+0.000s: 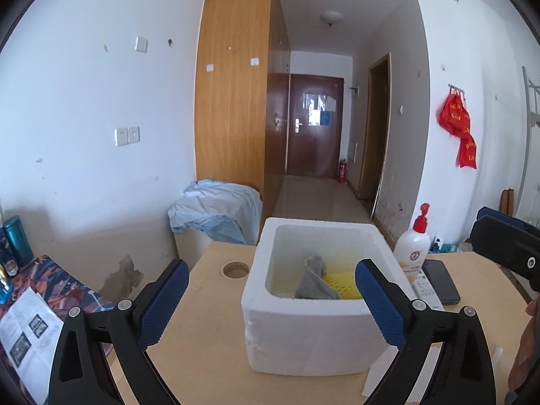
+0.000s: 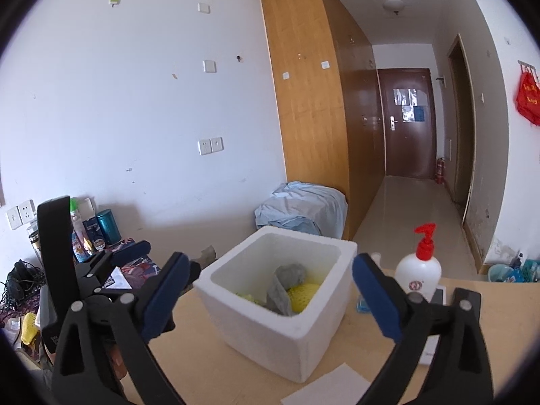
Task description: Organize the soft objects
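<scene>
A white foam box (image 1: 303,334) stands open-topped on the light wooden desk (image 1: 209,314), and everything else is placed from it. Inside the box lie a grey cloth (image 1: 314,280) and a yellow perforated soft piece (image 1: 341,285); the grey cloth leans up over the yellow piece. The right wrist view shows the same contents, the grey cloth (image 2: 287,283) over the yellow piece (image 2: 305,295), with a little more yellow at the box floor to the left.

The left tongs (image 1: 270,300) are spread wide and hold nothing, their blue-padded fingers (image 1: 165,300) framing the near side of the box without touching it. The right tongs (image 2: 268,298) are likewise wide apart and empty, facing the box (image 2: 270,334) from its near corner.

Just right of the box stand a white pump bottle with a red top (image 1: 413,246), a dark phone (image 1: 442,280) and a white remote (image 1: 426,287). Left of the box a round hole (image 1: 235,269) is cut in the desk. Behind the box a pale blue sheet (image 1: 216,216) covers something low beside a wooden wardrobe (image 1: 233,94).
</scene>
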